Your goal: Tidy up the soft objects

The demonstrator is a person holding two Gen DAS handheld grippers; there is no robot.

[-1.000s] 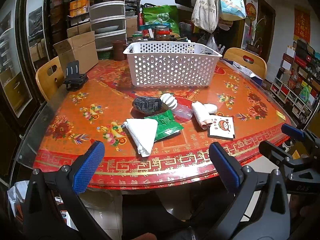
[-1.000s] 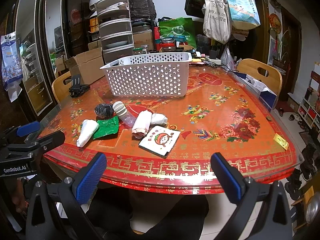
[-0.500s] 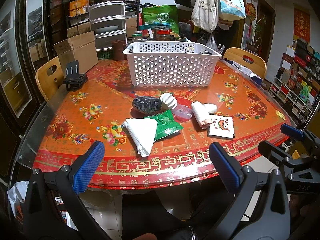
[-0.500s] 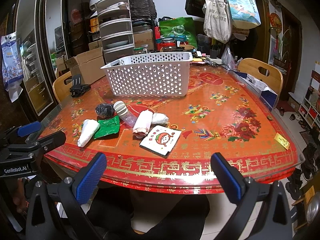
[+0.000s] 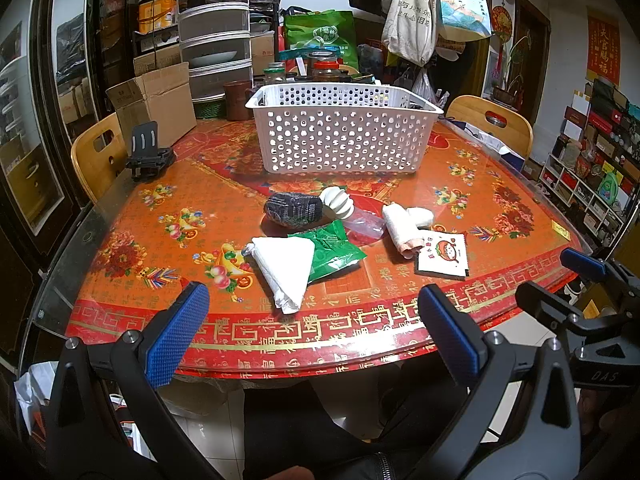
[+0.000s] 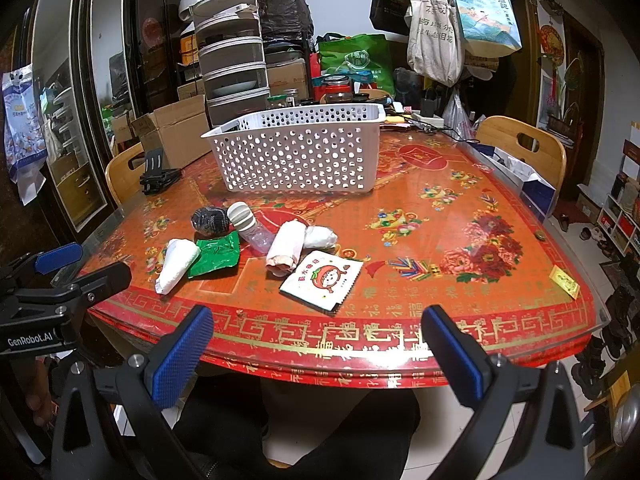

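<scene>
Soft items lie in a cluster near the front of the red patterned table (image 5: 160,184): a folded white cloth (image 5: 285,266), a green packet (image 5: 332,249), a dark rolled bundle (image 5: 294,209), a white ribbed piece (image 5: 338,202), a white rolled cloth (image 5: 400,226) and a white cartoon sachet (image 5: 443,255). A white perforated basket (image 5: 344,132) stands behind them. My left gripper (image 5: 312,334) is open and empty at the table's front edge. My right gripper (image 6: 318,358) is open and empty, also at the front edge, just before the sachet (image 6: 322,280).
A black phone stand (image 5: 149,156) sits at the table's left. A cardboard box (image 5: 156,104), stacked drawers and jars crowd the back. Wooden chairs (image 5: 98,156) stand left and right. Each gripper shows in the other's view: the right gripper (image 5: 576,296), the left gripper (image 6: 70,276).
</scene>
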